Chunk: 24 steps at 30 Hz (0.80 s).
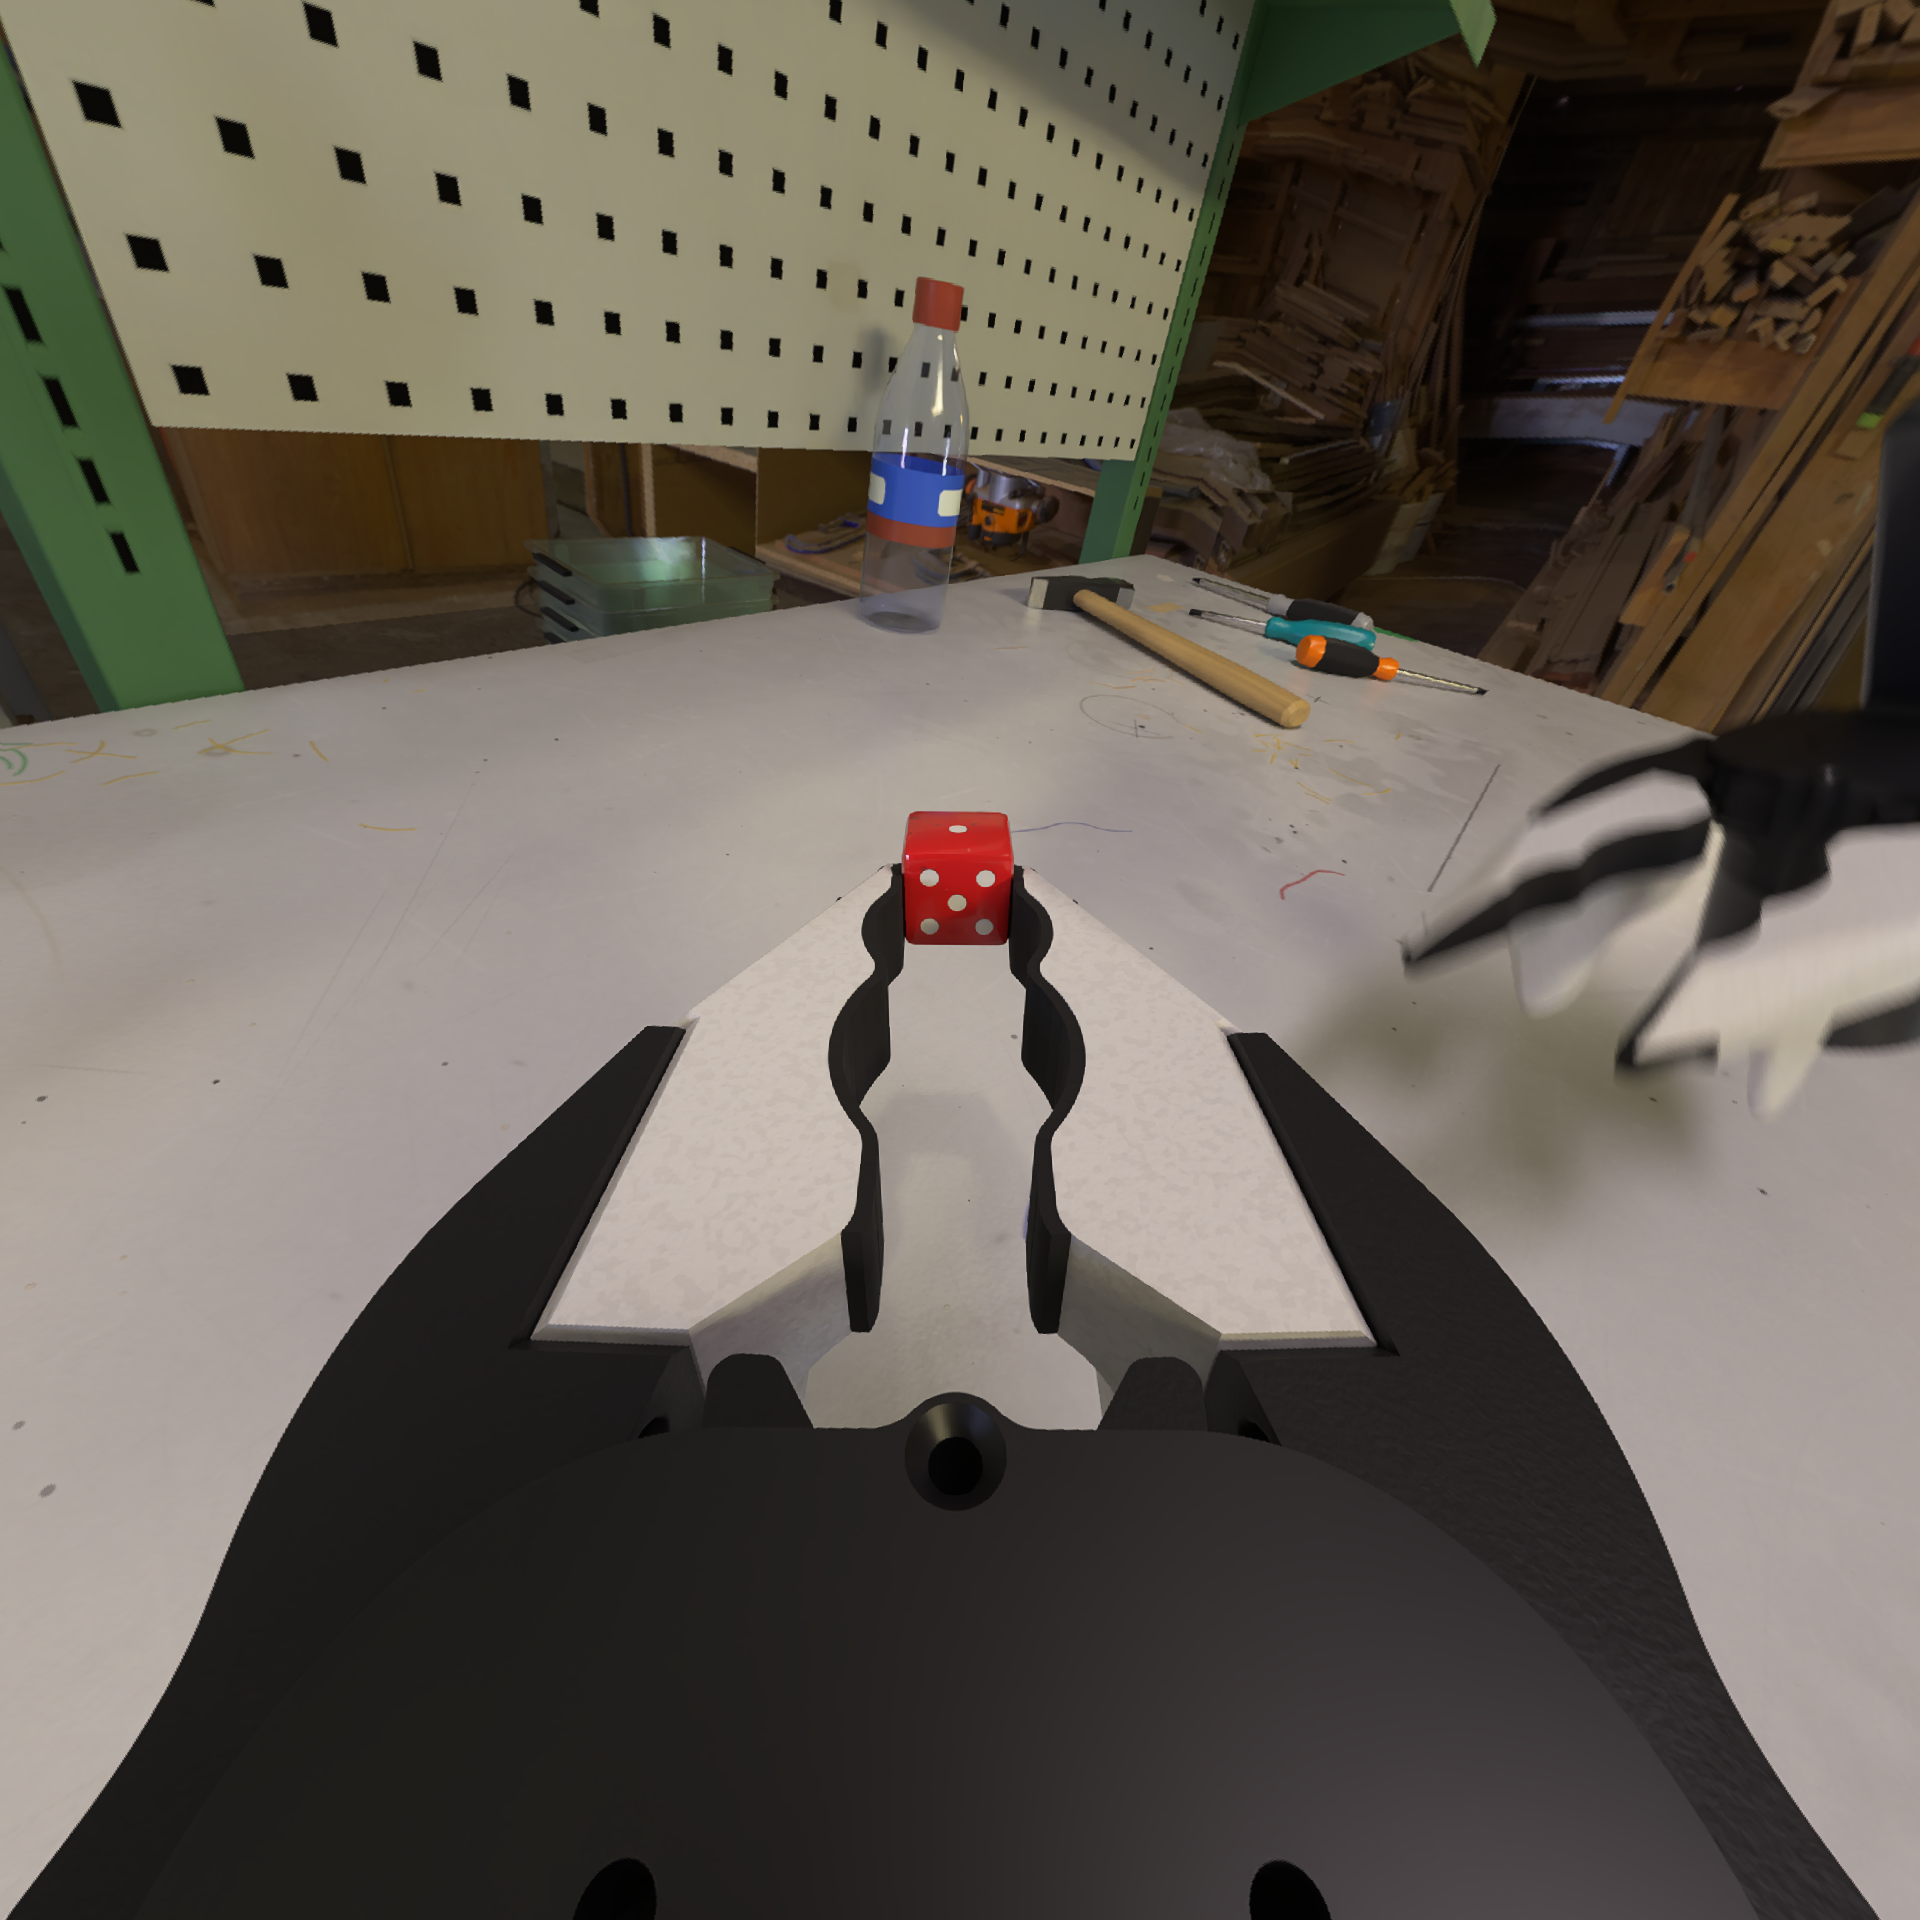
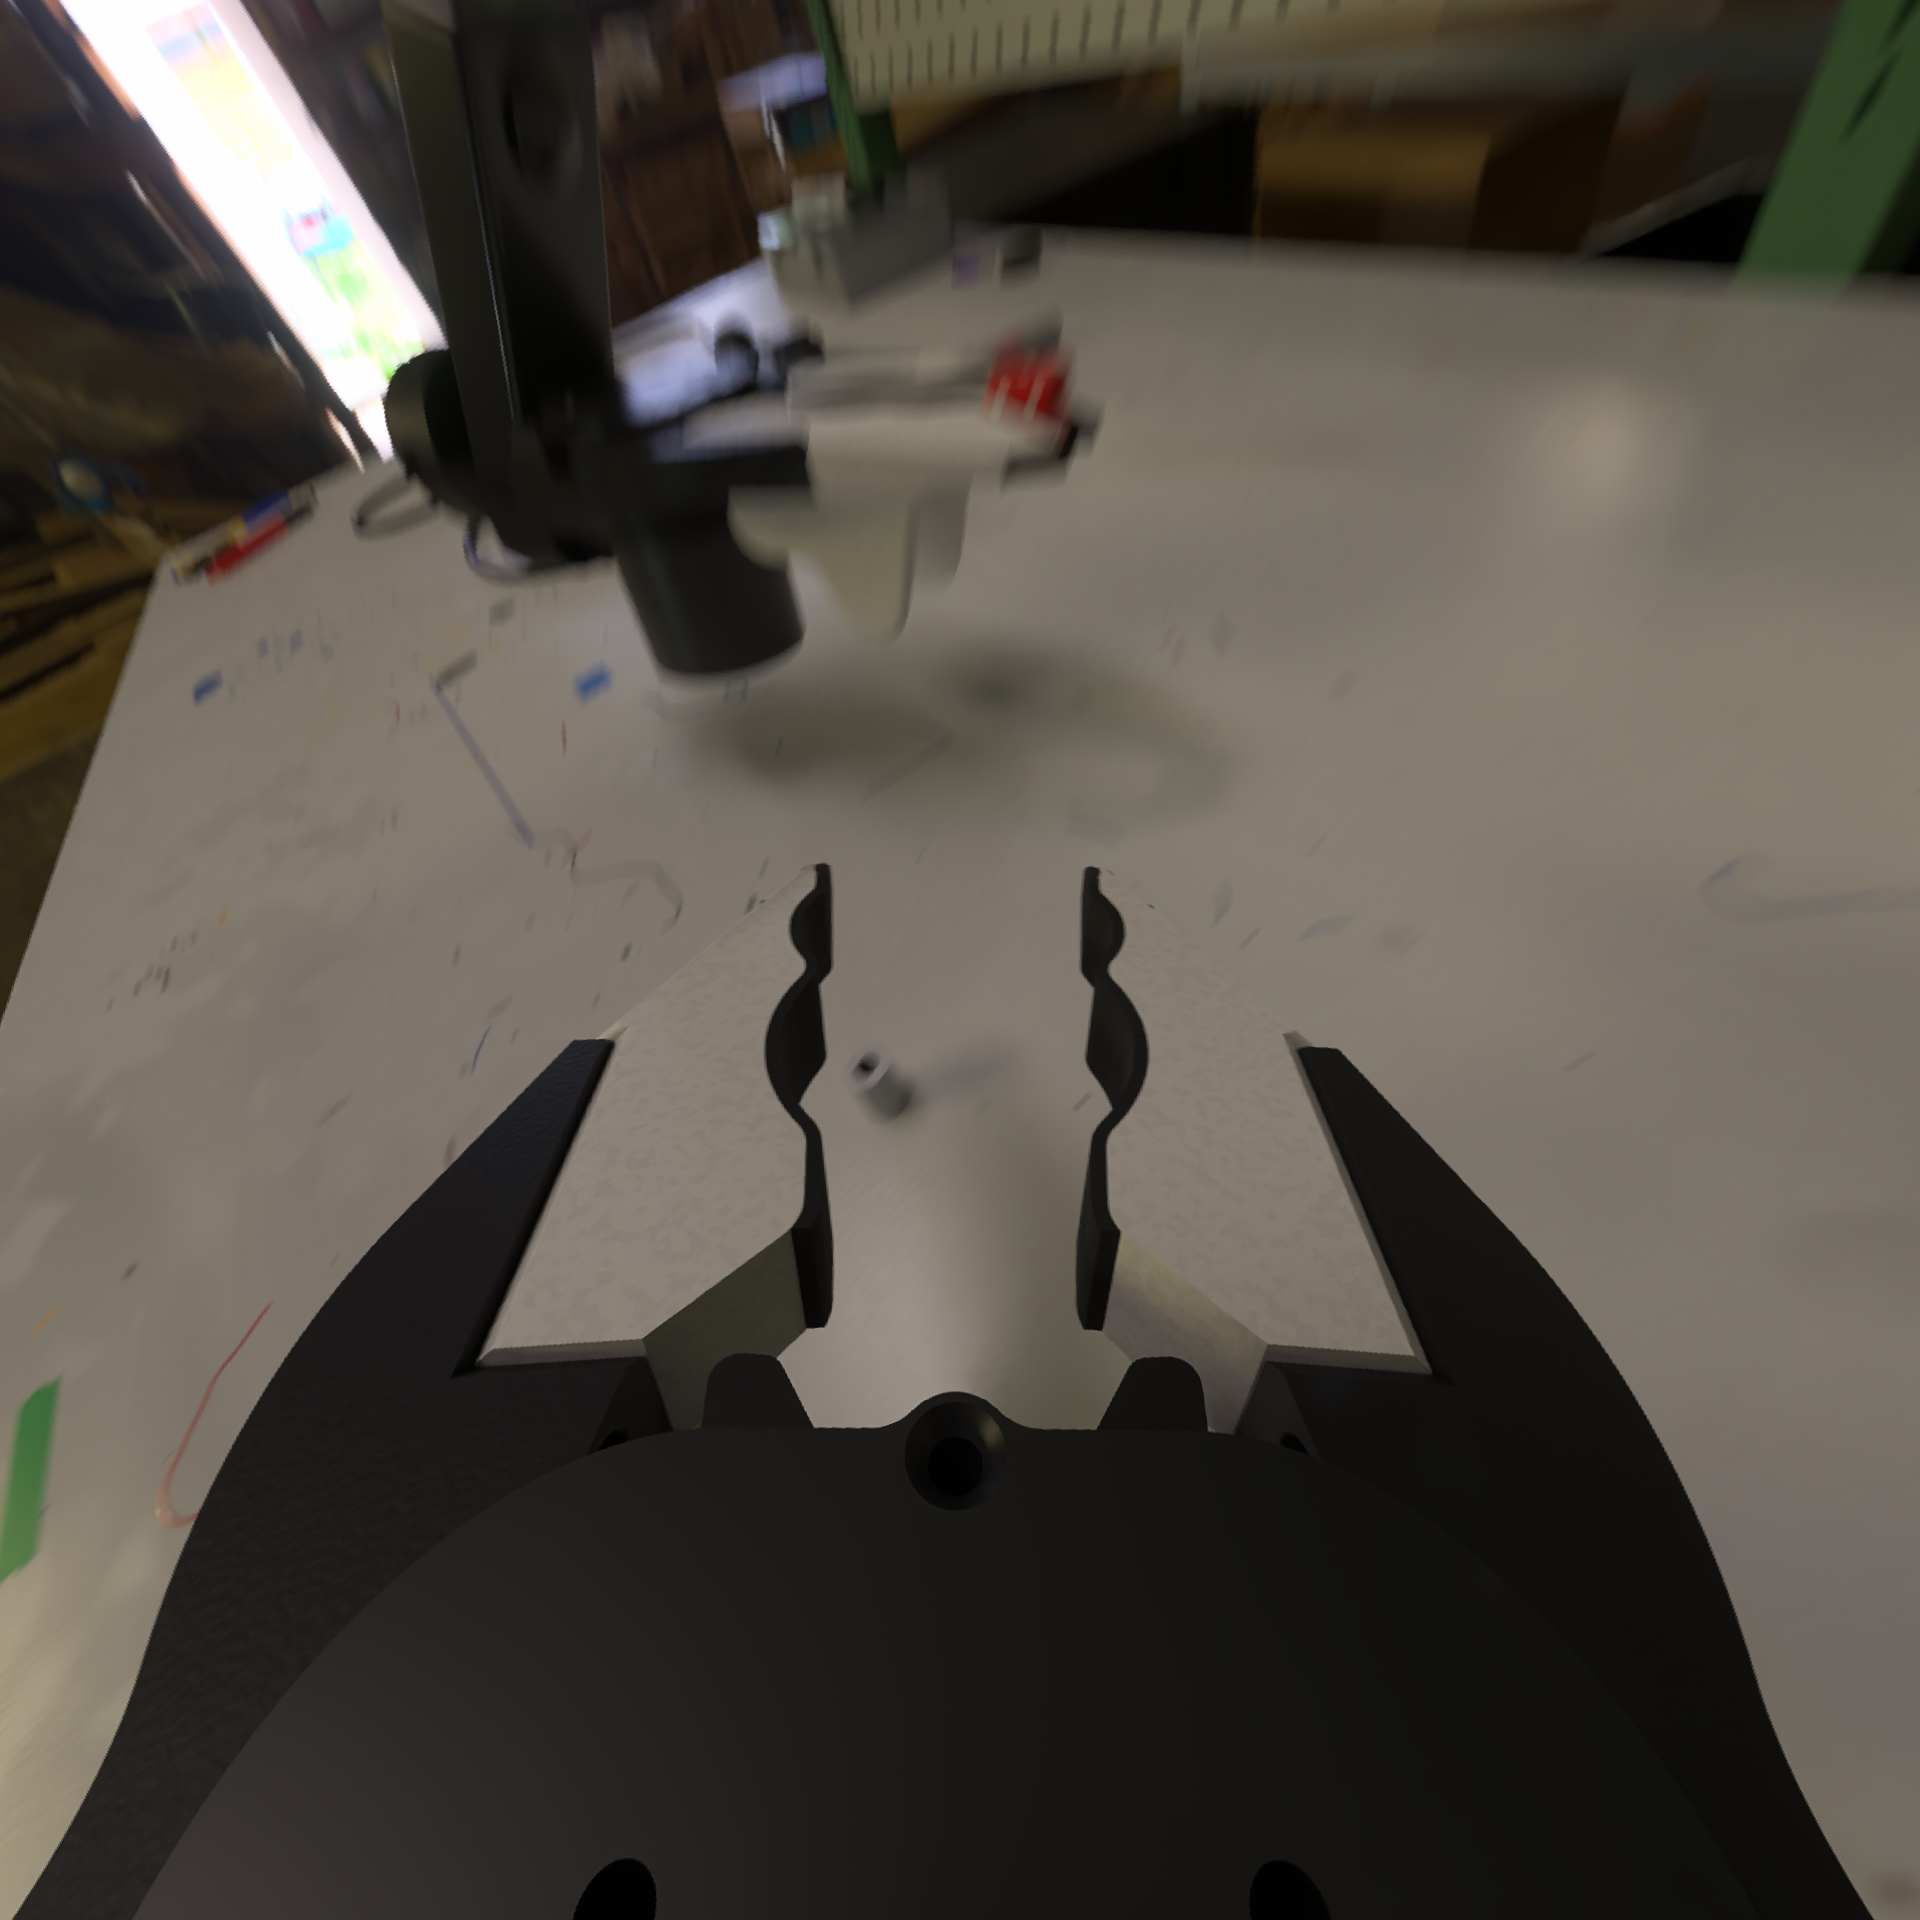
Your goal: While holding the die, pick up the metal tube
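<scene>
Red cube die with white pips (image 1: 957,879) sitting clamped between left gripper (image 1: 957,883) fingertips, above scuffed white workbench top (image 1: 520,987). Right gripper (image 2: 956,883) hanging over bench with tongs apart, nothing between them touching. Small grey metal tube (image 2: 883,1084) lying on bench between its fingers, nearer the 9 o'clock finger. Clear plastic bottle with red cap (image 1: 920,457) standing at 12 o'clock, wooden-handled hammer (image 1: 1174,644) at 1 o'clock.
</scene>
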Available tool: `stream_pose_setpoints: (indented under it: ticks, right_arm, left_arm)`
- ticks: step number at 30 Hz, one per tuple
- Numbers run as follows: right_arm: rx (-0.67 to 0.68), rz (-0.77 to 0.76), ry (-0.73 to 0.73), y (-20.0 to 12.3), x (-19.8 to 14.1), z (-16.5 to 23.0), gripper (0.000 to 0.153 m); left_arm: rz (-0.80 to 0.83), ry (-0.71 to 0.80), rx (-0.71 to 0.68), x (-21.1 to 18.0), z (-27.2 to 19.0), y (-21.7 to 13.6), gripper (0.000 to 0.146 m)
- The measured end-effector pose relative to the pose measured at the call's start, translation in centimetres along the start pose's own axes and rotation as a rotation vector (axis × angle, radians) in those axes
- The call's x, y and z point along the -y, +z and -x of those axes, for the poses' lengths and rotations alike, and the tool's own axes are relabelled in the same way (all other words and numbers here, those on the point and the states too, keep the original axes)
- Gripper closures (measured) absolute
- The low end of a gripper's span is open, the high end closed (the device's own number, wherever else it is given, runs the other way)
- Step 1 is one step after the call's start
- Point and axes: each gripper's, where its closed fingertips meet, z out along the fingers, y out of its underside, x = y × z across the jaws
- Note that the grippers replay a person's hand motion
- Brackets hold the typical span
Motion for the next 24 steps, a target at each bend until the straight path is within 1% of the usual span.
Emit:
stream_pose_setpoints:
  ticks: [2,4,6,8,11,12,13,16,20,24]
  right_arm:
    - [-0.011,0.128,0.009,1.1,-3.6,1.7,0.114]
    - [-0.072,0.251,-0.06,1.8,-6.5,2.2,0.117]
    - [-0.152,0.34,-0.153,2.2,-8.0,1.8,0.12]
    - [-0.199,0.359,-0.214,2.6,-8.1,1.6,0.124]
    - [-0.192,0.367,-0.221,3.3,-8.1,1.8,0.13]
    - [-0.187,0.367,-0.216,3.4,-8.1,1.9,0.137]
    - [-0.186,0.367,-0.216,3.4,-8.0,1.9,0.141]
    - [-0.201,0.323,-0.228,2.9,-7.0,2.0,0.141]
    - [-0.258,0.252,-0.269,1.2,-5.4,1.5,0.141]
    - [-0.292,0.347,-0.245,0.3,-7.3,0.5,0.141]
  left_arm:
    - [-0.005,-0.002,-0.006,0.1,-0.1,0.0,0.127]
    - [-0.01,-0.003,-0.011,0.2,-0.2,-0.1,0.127]
    - [-0.017,-0.003,-0.013,0.3,-0.3,-0.1,0.127]
    - [-0.024,-0.003,-0.015,0.4,-0.3,-0.2,0.127]
    - [-0.033,-0.003,-0.015,0.5,-0.3,-0.3,0.127]
    - [-0.036,-0.004,-0.016,0.6,-0.3,-0.4,0.127]
    - [-0.038,-0.005,-0.019,0.6,-0.4,-0.4,0.127]
    - [-0.052,-0.005,-0.04,0.9,-0.7,-0.5,0.127]
    - [-0.057,0.012,-0.095,0.9,-1.7,-0.5,0.127]
    - [-0.028,0.045,-0.077,0.5,-1.9,-0.2,0.127]
